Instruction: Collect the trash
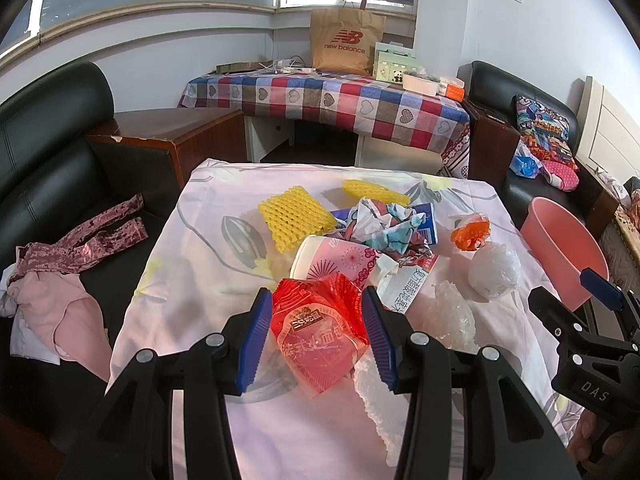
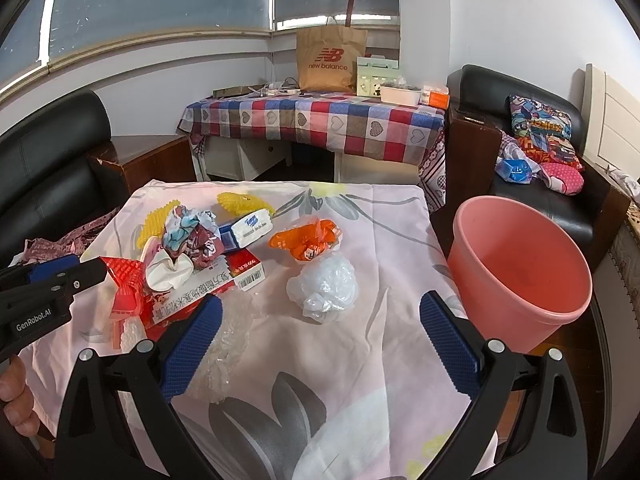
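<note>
A red snack wrapper [image 1: 316,332] lies on the floral cloth between the blue pads of my left gripper [image 1: 316,320]. The jaws stand wide and the wrapper does not look squeezed. Behind it are a pink paper cup [image 1: 332,260], crumpled paper [image 1: 384,224], yellow foam netting [image 1: 294,216], a printed box [image 1: 404,284], an orange wrapper [image 1: 470,232] and a white plastic ball [image 1: 494,272]. My right gripper [image 2: 322,300] hangs open over the cloth just in front of the plastic ball [image 2: 324,284], holding nothing. Clear crumpled film [image 2: 224,344] lies by its left finger.
A pink bucket [image 2: 520,240] stands off the table's right edge, close to my right gripper. Black sofas flank the table, with clothes [image 1: 60,280] on the left one. A checked-cloth table [image 1: 320,100] with a paper bag stands behind.
</note>
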A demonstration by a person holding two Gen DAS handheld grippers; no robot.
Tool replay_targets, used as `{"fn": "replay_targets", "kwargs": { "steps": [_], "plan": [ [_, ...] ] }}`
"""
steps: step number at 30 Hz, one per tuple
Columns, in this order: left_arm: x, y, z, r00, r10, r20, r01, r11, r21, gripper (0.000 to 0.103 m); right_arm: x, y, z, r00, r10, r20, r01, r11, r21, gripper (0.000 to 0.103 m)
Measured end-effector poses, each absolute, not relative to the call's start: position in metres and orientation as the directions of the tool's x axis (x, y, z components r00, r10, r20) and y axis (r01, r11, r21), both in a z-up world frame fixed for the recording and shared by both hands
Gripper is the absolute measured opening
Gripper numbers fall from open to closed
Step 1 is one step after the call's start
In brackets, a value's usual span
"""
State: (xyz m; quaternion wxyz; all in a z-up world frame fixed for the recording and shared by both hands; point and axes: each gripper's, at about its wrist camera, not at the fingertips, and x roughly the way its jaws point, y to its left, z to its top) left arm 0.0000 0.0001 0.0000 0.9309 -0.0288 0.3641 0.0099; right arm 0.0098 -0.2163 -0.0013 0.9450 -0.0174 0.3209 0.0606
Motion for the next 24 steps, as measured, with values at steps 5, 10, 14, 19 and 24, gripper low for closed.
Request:
{"fn": "replay_targets", "kwargs": {
  "steps": [5,10,14,19,24],
  "plan": [
    [-0.0001,0.0001,0.0001,0.735,-0.002,-0.678,-0.04,0.998,-0.047,0.046,0.0093,-0.2164,-0.0019,0.787,0.104,-0.608,-0.126,0.992,0.006,0.099],
    [0.0,0.0001,0.0,0.734,-0.002,-0.679,-0.04,0.998,-0.046,0.046,0.0094,-0.2165,-0.0002,0.788,0.104,-0.607,-0.126,0.992,0.006,0.099],
    [0.0001,0.0001,0.0001,0.735,-0.003,-0.678,-0.039,0.998,-0.047,0.046,0.0095,-0.2162,-0.0013,0.789,0.103,-0.606,-0.125,0.992,0.007,0.099],
    [0.0,0.0001,0.0,0.735,-0.003,-0.678,-0.039,0.998,-0.047,0.046,0.0076,-0.2184,0.0053,0.79,0.105,-0.604,-0.124,0.992,0.01,0.099],
    [0.0001,0.0001,0.0,0.734,-0.003,-0.679,-0.039,0.998,-0.046,0.046,0.0077,-0.2186,0.0042,0.79,0.104,-0.605,-0.124,0.992,0.009,0.099]
  ]
}}
